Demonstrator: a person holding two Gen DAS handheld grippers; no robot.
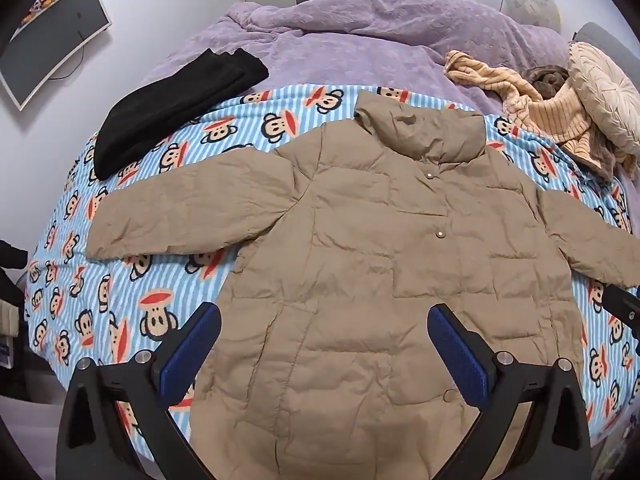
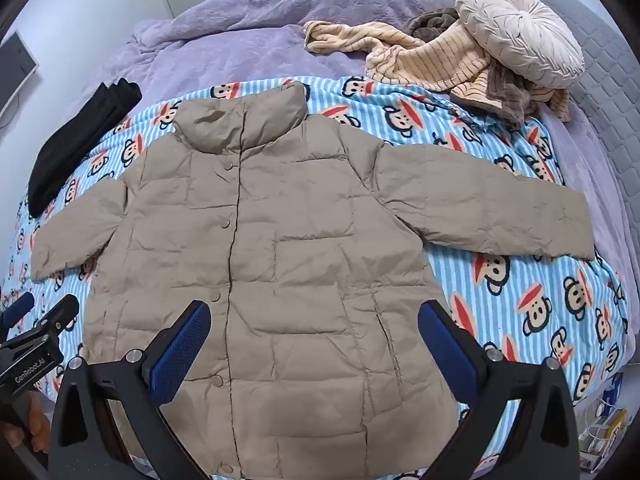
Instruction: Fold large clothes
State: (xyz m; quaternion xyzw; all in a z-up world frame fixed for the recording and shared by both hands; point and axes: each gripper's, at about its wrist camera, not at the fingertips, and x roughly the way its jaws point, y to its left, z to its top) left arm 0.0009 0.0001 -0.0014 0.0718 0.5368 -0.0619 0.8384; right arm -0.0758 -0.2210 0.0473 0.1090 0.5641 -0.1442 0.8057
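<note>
1. The tan puffer jacket (image 1: 360, 248) is laid flat, front up, snaps closed, on the monkey-print blanket (image 1: 120, 304) of the bed. Collar points away from the cameras, hem toward them; both sleeves are spread out sideways.
2. Left gripper (image 1: 324, 344): fingers spread fully wide, nothing pinched. It is hung above the jacket's lower body, tilted steeply down.
3. Right gripper (image 2: 314, 340): fingers likewise spread wide, empty, above the jacket's lower body on the other side of the snap line.
4. Key relation: the jacket's long axis runs collar to hem, straight ahead of both sets of fingers. The jacket's left-view sleeve (image 1: 168, 212) lies nearer the left gripper; the opposite sleeve (image 2: 500, 220) lies nearer the right gripper.
5. Judgement: no fold is made yet. Each sleeve is likely best taken by its near-side gripper and brought inward over the jacket body.
6. Relative to the jacket: folded black garment (image 1: 172, 108) beyond the left sleeve; striped beige clothes (image 2: 420, 64) and round cushion (image 2: 520, 28) beyond the right shoulder, well apart.
</note>
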